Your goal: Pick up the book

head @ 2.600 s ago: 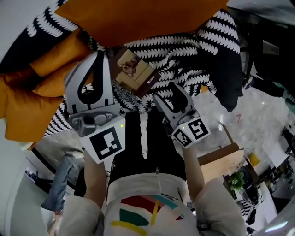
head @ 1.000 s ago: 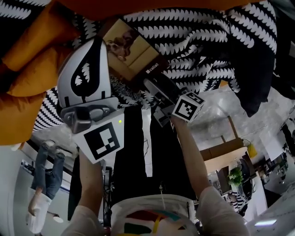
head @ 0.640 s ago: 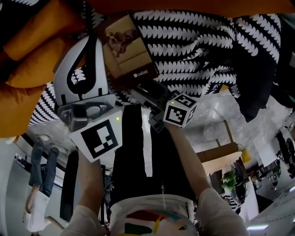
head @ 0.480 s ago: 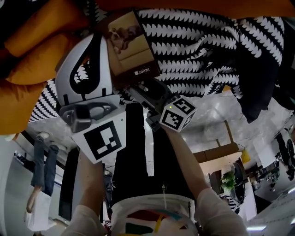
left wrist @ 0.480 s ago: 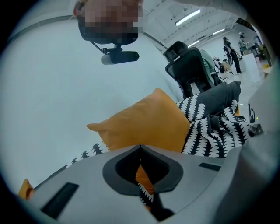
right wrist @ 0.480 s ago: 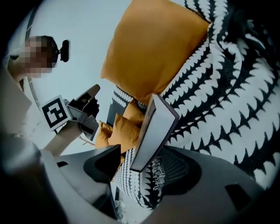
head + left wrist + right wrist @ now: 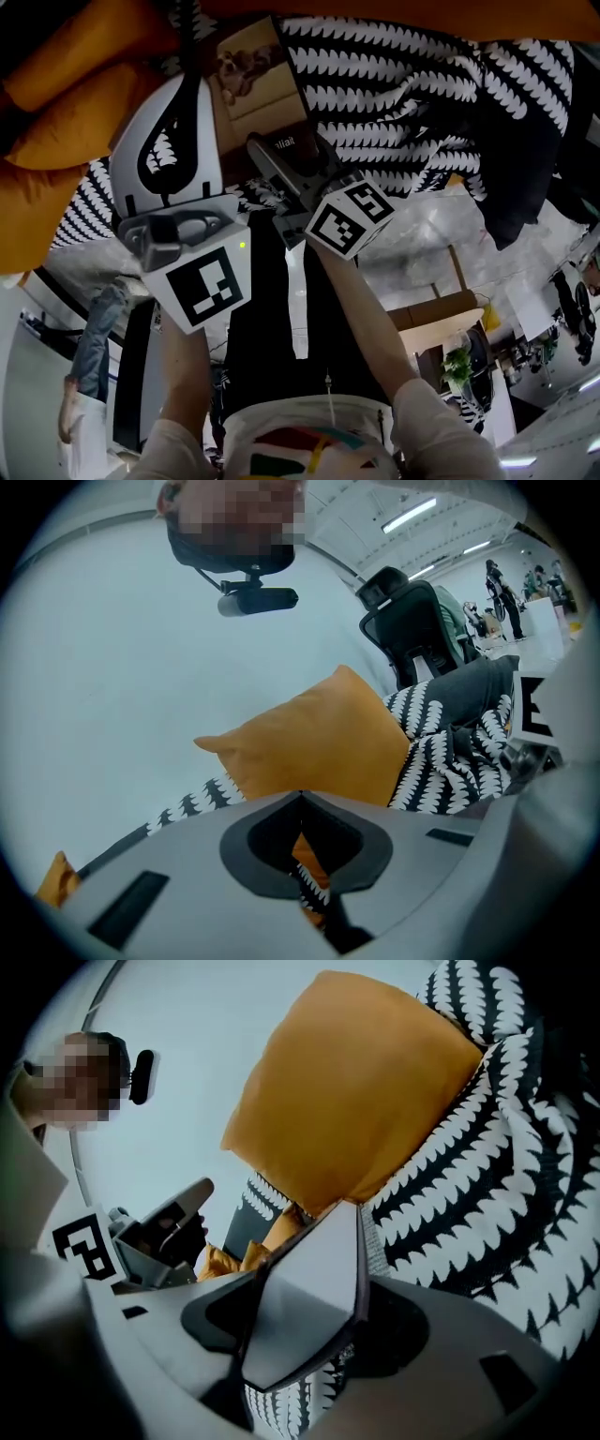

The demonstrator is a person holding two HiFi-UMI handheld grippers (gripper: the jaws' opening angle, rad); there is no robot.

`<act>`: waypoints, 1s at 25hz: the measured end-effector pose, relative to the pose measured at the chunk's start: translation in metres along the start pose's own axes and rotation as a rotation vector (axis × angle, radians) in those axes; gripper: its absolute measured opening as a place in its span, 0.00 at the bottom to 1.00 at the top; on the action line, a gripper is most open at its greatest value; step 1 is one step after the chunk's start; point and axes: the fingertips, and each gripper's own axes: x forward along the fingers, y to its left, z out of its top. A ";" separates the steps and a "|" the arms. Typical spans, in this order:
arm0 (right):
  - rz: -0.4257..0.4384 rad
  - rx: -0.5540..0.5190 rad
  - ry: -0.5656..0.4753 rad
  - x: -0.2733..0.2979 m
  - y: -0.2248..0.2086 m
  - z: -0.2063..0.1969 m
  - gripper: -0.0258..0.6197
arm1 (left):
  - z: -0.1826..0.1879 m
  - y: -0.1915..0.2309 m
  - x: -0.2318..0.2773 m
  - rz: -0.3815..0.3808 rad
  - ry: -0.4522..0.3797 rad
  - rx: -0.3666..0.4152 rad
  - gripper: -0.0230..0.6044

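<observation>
- The right gripper (image 7: 286, 159) has its jaws wide around the near corner of the book (image 7: 255, 89), which lies slanted across the gap. The jaws have just been closing, and the pads do not seem to press it firmly yet.
- The bite is only at a corner, with most of the book ahead of the jaws. If it is lifted like this, its weight may swing it down or twist it out.
- The book sits askew between the pads, so closing further may shove it sideways, or pinch only the cover.
- The soft patterned blanket (image 7: 403, 103) lies under and to the right of the jaws. A jaw could catch a fold and drag it up.
- The left gripper (image 7: 300, 797), jaws together and empty, sits just left of the right one, along the book's left edge. I cannot tell if they touch, but a leftward swing would bump it.
- A big orange cushion (image 7: 356, 1091) rises ahead past the book, and more cushions (image 7: 56, 141) crowd the far left. The open room looks to be upward and back toward the person.
</observation>
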 end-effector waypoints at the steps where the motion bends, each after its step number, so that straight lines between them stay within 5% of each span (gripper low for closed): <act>1: -0.029 0.002 0.012 0.003 -0.002 -0.006 0.47 | -0.001 0.002 0.000 0.006 -0.006 -0.004 0.04; 10: -0.134 0.201 -0.064 0.015 -0.019 -0.003 0.35 | -0.008 0.016 -0.002 0.021 -0.014 -0.004 0.04; 25: -0.161 0.202 -0.028 -0.011 -0.011 0.003 0.31 | 0.010 0.017 -0.011 0.053 -0.031 -0.017 0.04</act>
